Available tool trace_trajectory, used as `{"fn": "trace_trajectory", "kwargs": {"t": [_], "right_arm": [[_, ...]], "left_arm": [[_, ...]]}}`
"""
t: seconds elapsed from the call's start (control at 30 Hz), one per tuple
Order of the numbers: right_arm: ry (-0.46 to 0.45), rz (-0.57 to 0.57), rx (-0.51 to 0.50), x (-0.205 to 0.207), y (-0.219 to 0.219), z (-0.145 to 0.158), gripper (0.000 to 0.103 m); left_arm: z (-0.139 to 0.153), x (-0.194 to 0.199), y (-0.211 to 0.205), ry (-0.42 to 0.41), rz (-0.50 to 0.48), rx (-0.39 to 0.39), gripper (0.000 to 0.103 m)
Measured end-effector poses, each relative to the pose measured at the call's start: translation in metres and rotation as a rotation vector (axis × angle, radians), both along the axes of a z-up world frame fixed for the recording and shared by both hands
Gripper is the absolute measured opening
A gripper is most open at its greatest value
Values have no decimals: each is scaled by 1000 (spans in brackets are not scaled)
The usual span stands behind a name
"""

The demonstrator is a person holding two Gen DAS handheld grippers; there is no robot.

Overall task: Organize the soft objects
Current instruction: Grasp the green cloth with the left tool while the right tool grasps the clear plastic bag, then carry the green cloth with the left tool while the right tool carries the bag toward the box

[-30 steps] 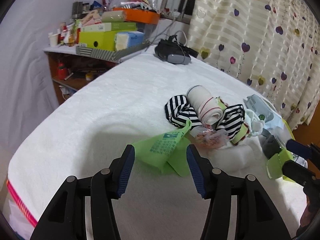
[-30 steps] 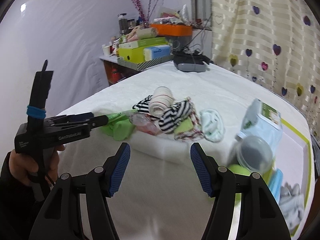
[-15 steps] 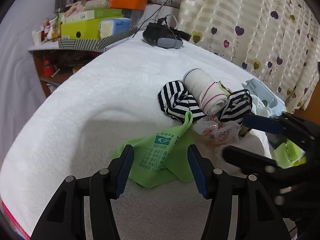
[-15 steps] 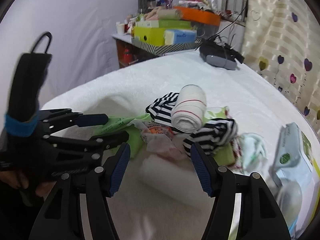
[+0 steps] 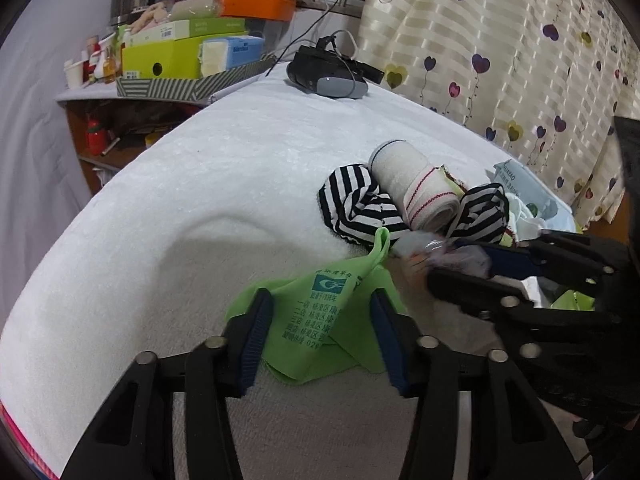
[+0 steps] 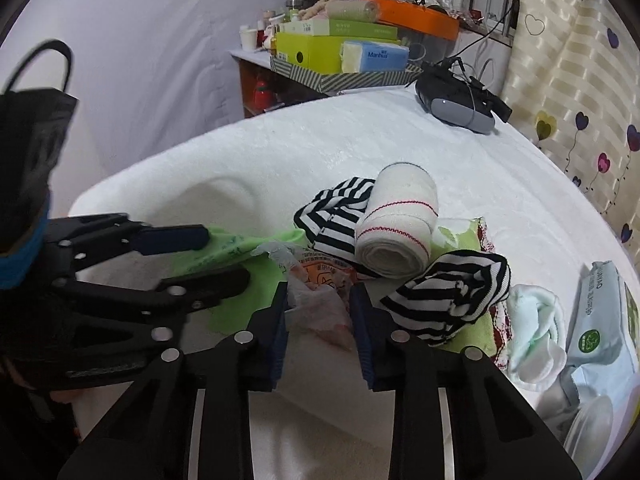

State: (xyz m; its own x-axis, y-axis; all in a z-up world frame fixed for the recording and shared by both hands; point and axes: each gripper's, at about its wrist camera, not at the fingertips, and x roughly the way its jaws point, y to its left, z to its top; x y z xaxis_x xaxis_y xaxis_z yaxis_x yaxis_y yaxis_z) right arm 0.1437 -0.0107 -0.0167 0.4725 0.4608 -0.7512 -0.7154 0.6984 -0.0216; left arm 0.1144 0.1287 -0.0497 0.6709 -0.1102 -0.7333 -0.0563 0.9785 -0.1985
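striped tray [image 6: 352,78] on the side shelf held green boxes [image 6: 308,50] and a tissue pack [image 6: 376,56]. on the white bed [image 5: 200,200]: left gripper [image 5: 320,332] jaws just closing, straddling the green bag [image 5: 320,320], grip uncertain. right gripper [image 6: 318,320] jaws just closing around the crinkly plastic packet [image 6: 320,304]. striped socks [image 6: 444,292] and bandage roll [image 6: 396,224] crowded just behind.

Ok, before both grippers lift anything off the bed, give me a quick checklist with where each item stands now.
1. Green bag between the left gripper fingers: ok, jaws have just been closing.
2. Left pads pressing on the bag: cannot tell.
3. Crinkly plastic packet between the right gripper fingers: ok, jaws have just been closing.
4. Right pads squeezing the packet: ok, it looks pinched.
5. Packet free of the striped cloth: cannot tell; they lie close together.
6. Grippers apart from each other: ok, but close.
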Motion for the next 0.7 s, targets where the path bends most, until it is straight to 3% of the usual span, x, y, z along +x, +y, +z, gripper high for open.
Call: {"fn": "trace_trajectory", "kwargs": {"t": [0.07,0.13,0.43,0.7], "right_arm": [[-4,-1,25,-1,-5,5,28],[-14,-2,48,-5,-9,12,27],[-64,-7,151,-34,-32,42,27],[-108,-76,201,-62,-75,63,27]], "left_arm": [[0,2,-1,9,-7,4,9],[0,0,-2,10,-3,1,4],[26,-32,-6,-83,36,-37,3],[54,-64,-26,-159,12,-52,3]]}}
